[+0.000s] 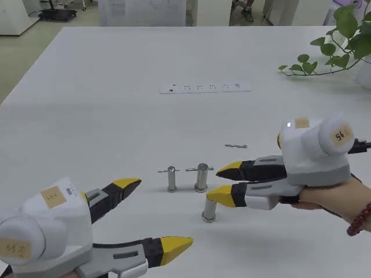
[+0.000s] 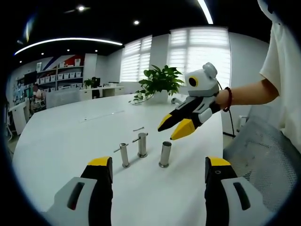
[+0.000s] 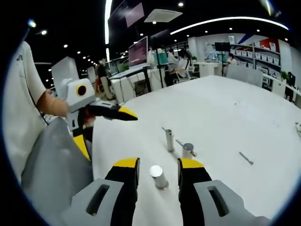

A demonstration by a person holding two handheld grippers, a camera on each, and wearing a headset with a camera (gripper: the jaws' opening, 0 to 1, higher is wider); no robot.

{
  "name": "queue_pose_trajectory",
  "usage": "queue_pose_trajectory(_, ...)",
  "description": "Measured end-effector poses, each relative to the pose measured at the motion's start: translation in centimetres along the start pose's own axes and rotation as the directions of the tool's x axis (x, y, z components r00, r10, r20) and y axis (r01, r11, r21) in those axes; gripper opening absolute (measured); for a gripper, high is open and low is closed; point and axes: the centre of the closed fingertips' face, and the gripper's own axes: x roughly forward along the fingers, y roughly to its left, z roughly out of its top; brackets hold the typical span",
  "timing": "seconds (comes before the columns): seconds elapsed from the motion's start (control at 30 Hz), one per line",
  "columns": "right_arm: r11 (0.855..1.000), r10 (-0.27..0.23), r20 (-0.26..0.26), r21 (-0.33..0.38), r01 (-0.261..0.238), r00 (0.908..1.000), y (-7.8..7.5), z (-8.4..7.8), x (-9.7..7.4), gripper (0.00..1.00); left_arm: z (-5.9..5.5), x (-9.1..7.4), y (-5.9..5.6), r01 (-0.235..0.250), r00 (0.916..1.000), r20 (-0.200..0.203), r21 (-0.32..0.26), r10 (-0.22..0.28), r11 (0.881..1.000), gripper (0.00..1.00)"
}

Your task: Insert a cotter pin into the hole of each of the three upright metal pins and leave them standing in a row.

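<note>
Across the white tabletop [image 1: 116, 116], left gripper [image 1: 161, 212] sits low, jaws wide apart and empty, right gripper [image 1: 214, 182] hovers, jaws narrowly parted on nothing, just above the bare metal pin [image 1: 208, 210], middle pin [image 1: 200, 176] and left pin [image 1: 171, 178] both cottered, loose cotter pin [image 1: 236, 146] beyond.

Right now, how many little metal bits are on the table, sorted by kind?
Upright metal pins: 3
Cotter pins: 3 (two through pins, one lying loose)
Total: 6
</note>
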Motion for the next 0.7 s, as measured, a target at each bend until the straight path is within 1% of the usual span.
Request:
queue_pose_trajectory(0.03, 1.0, -0.015, 0.004, 0.008, 0.015, 0.9999, 0.0, 0.0, 0.1, 0.34, 0.0, -0.1, 0.0, -0.001, 1.0, -0.001, 0.0, 0.001, 1.0, 0.8)
queue_pose_trajectory(0.07, 0.999, -0.042, 0.009, 0.016, 0.042, 0.9991, -0.2, -0.2, 0.1, 0.34, 0.0, -0.1, 0.0, -0.001, 1.0, -0.001, 0.0, 0.001, 1.0, 0.8)
queue_pose_trajectory(0.1, 0.999, -0.049, 0.009, 0.019, 0.048, 0.9988, -0.2, -0.3, 0.2, 0.34, -0.1, -0.1, 0.0, -0.002, 1.0, 0.0, 0.0, 0.002, 1.0, 0.8)
queue_pose_trajectory(0.13, 0.996, -0.077, 0.023, 0.048, 0.076, 0.9968, -0.4, -0.3, 0.2, 0.34, -0.1, -0.2, 0.0, -0.003, 1.0, 0.0, -0.001, 0.003, 1.0, 0.8)
queue_pose_trajectory(0.23, 0.992, -0.114, 0.025, 0.06, 0.112, 0.9932, -0.7, -0.7, 0.2, 0.34, -0.1, -0.2, 0.0, -0.006, 1.0, 0.002, -0.002, 0.006, 1.0, 0.79)
queue_pose_trajectory(0.27, 0.988, -0.133, 0.028, 0.079, 0.131, 0.9907, -0.8, -0.8, 0.2, 0.33, -0.1, -0.2, 0.0, -0.007, 1.0, 0.002, -0.001, 0.007, 1.0, 0.79)
queue_pose_trajectory(0.33, 0.985, -0.144, 0.036, 0.096, 0.14, 0.9889, -0.7, -0.9, 0.3, 0.33, 0.0, -0.3, 0.0, -0.011, 0.9999, 0.004, -0.001, 0.011, 1.0, 0.79)
queue_pose_trajectory(0.53, 0.977, -0.193, 0.034, 0.103, 0.189, 0.9806, -0.6, -1.4, 0.6, 0.31, 0.1, -0.4, 0.0, -0.013, 0.9999, 0.008, -0.007, 0.013, 1.0, 0.78)
queue_pose_trajectory(0.7, 0.976, -0.188, 0.028, 0.116, 0.183, 0.9818, 0.0, -1.8, 1.2, 0.3, 0.0, -0.4, 0.0, -0.016, 0.9999, 0.003, -0.01, 0.016, 1.0, 0.77)
